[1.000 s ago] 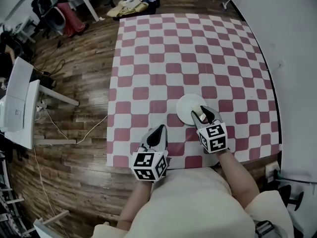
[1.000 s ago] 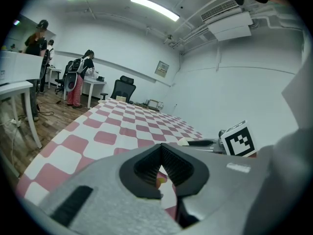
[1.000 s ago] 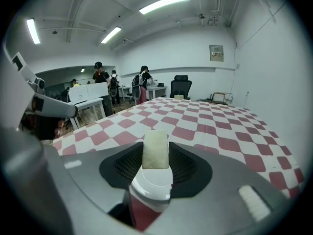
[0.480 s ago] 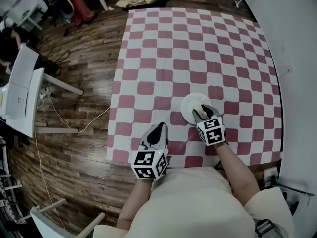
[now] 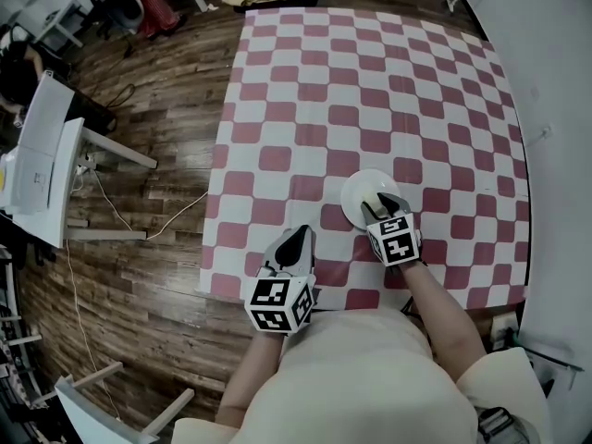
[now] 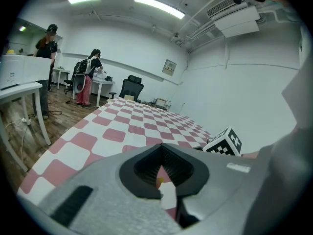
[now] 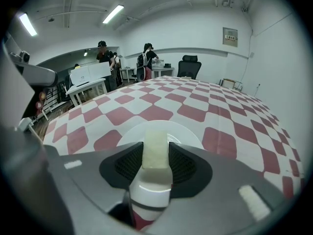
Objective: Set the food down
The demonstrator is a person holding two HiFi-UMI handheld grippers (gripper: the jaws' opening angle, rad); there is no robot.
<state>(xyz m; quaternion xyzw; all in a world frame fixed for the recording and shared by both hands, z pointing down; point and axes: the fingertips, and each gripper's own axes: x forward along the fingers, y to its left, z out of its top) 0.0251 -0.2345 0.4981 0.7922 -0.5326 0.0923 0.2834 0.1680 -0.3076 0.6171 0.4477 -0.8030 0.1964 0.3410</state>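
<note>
Now: ready to lower

My right tongs (image 7: pixel 155 155) are clamped on a pale food block (image 7: pixel 155 143), its long axis running forward along the jaws. White plate (image 7: pixel 188 131) sits directly beneath and ahead. My left tongs (image 6: pixel 161 153) are pinched together, empty, off aside.

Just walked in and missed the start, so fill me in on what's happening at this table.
A person holds a gripper in each hand. The right gripper is shut on a pale block of food just over a white plate on the checkered tablecloth, not yet released. The left gripper is shut, empty, near the tablecloth's front edge.
</note>
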